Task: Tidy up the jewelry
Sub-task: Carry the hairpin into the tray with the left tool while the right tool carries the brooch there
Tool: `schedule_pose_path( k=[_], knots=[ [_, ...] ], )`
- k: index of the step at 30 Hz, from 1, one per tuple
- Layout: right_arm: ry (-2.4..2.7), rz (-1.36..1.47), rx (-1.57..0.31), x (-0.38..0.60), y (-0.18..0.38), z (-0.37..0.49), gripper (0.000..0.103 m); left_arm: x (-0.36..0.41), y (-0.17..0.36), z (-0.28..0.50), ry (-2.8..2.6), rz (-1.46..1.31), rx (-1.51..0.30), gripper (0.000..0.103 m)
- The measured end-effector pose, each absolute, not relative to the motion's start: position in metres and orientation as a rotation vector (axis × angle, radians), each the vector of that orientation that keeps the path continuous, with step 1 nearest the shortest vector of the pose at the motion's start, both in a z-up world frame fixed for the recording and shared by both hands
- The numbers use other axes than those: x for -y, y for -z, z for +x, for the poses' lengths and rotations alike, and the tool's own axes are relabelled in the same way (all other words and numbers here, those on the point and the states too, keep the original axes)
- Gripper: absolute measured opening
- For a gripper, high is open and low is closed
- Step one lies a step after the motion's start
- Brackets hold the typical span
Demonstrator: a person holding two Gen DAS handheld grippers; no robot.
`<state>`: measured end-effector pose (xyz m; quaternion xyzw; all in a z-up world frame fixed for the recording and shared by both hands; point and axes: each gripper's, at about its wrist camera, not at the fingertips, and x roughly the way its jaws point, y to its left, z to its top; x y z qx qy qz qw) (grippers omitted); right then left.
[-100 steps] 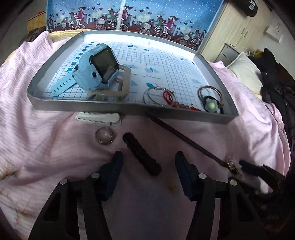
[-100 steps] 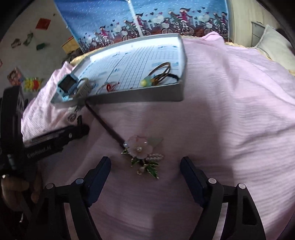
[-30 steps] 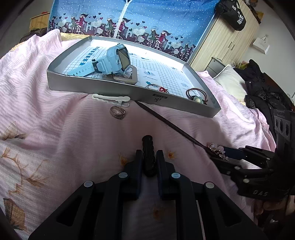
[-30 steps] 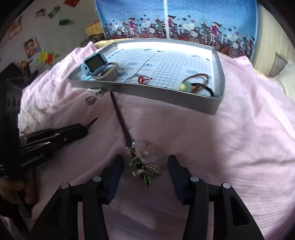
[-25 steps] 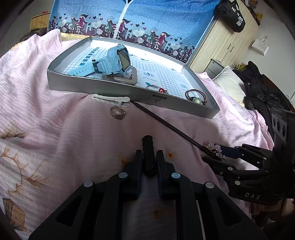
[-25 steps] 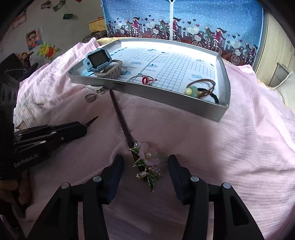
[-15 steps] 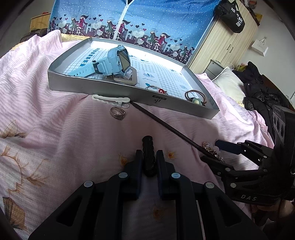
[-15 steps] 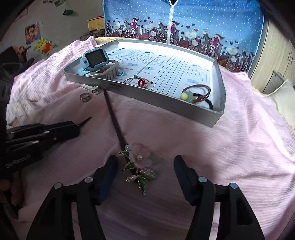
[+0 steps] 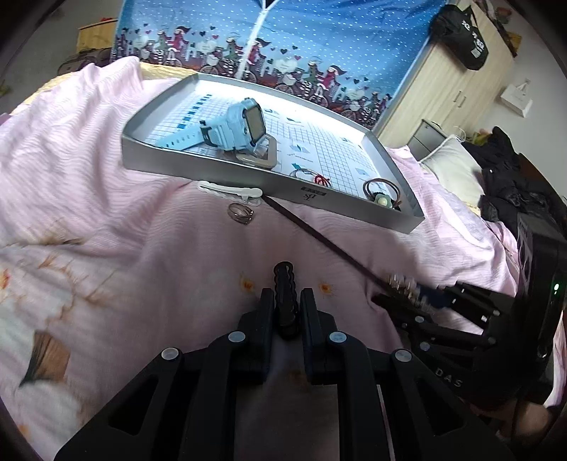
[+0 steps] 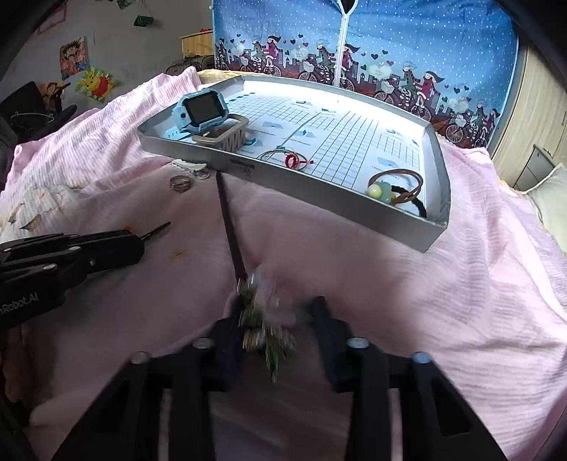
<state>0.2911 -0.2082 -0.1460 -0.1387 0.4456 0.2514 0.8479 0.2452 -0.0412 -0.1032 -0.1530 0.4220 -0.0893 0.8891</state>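
The left hand-held gripper [image 9: 286, 312] is clamped on a stiff black ridged clip [image 9: 284, 283]. The right hand-held gripper [image 10: 274, 328], half open, straddles the hairpin's fragile flower end [image 10: 264, 315] on the bed [image 10: 460, 283], near the tray [image 10: 319, 202]; judging by its delicate ornament, grip the rigid stick instead.

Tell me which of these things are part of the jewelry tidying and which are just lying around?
Part of the job: tray, watch, ring, white clip, black clip, flower hairpin.

Just lying about: black bag, pillow, posters.
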Motion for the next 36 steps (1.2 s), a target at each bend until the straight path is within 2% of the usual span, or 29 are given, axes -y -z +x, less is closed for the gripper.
schedule_pose_path(
  k=[1,19,36],
  knots=[
    [-0.535,-0.282,-0.943,0.21,0.144,0.289,0.011,0.041,0.101,0.243,0.18,-0.322,-0.877,0.012],
    [-0.723,-0.053,-0.989,0.217,0.12,0.261,0.009,0.025,0.072,0.194,0.144,-0.357,-0.848,0.012],
    [-0.836,0.116,-0.826,0.224,0.083,0.253,0.009,0.008,0.047,0.197,0.131,-0.369,-0.694,0.012]
  ],
)
